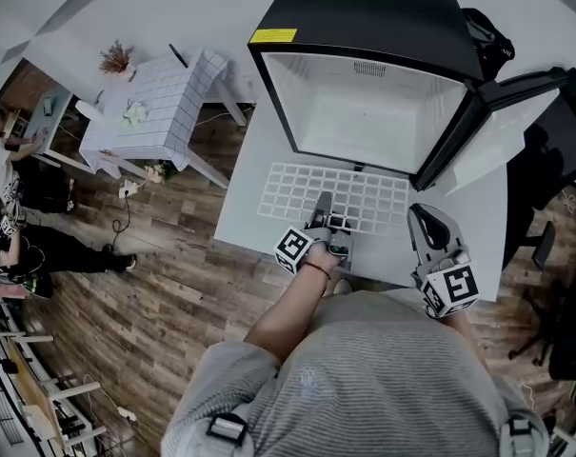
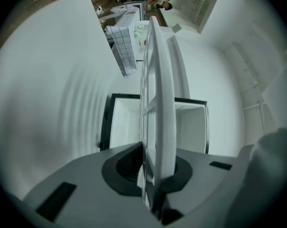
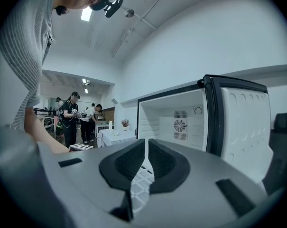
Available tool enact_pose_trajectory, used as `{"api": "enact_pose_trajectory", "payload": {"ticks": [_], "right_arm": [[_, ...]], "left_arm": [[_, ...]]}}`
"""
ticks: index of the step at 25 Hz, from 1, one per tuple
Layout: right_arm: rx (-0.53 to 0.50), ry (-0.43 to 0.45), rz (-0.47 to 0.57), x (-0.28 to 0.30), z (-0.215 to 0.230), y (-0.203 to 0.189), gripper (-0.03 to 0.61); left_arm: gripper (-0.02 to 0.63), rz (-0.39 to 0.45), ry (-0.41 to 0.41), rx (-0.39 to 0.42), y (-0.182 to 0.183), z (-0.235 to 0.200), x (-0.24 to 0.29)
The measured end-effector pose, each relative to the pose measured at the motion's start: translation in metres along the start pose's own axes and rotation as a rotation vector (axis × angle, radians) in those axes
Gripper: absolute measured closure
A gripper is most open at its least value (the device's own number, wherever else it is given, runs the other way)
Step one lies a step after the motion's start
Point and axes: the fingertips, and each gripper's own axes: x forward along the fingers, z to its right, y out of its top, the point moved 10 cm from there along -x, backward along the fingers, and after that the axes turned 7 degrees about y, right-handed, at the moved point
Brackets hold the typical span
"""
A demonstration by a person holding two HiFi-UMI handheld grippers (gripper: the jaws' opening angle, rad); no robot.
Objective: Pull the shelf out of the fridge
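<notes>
The shelf [image 1: 297, 190] is looking like smooth white plastic, possibly coated wire; the fridge [image 1: 364, 8] is showing a matt black shell and smooth white lining.

My two grippers, both held level.
My left gripper [image 1: 323, 203] clamps the shelf [image 1: 297, 187]; my right gripper [image 1: 421, 215] hangs alongside, jaws together, empty.

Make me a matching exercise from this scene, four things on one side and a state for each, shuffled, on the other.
Things:
1 shelf
2 fridge door
3 left gripper
4 right gripper

States:
A swung open
B shut, nothing between its jaws
C out in front of the fridge
D clamped on the shelf's edge

Pairs: 1-C, 2-A, 3-D, 4-B
</notes>
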Motion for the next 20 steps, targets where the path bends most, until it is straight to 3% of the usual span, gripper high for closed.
{"api": "enact_pose_trajectory", "payload": {"ticks": [4,9,12,17,20], "right_arm": [[0.008,0.029,0.012,0.009,-0.003,0.000,0.563],[-0.005,0.078,0.044,0.025,-0.014,0.009,0.563],[-0.004,0.096,0.054,0.030,-0.017,0.010,0.563],[0.004,0.119,0.076,0.036,-0.022,0.014,0.563],[-0.006,0.125,0.082,0.038,-0.025,0.017,0.563]], "left_arm": [[0.581,0.125,-0.058,-0.088,0.025,0.014,-0.023],[0.581,0.240,-0.182,-0.112,0.040,0.065,-0.036],[0.581,0.288,-0.226,-0.073,0.047,0.098,-0.046],[0.581,0.345,-0.141,0.104,0.060,0.118,-0.068],[0.581,0.345,-0.160,0.064,0.058,0.123,-0.072]]}}
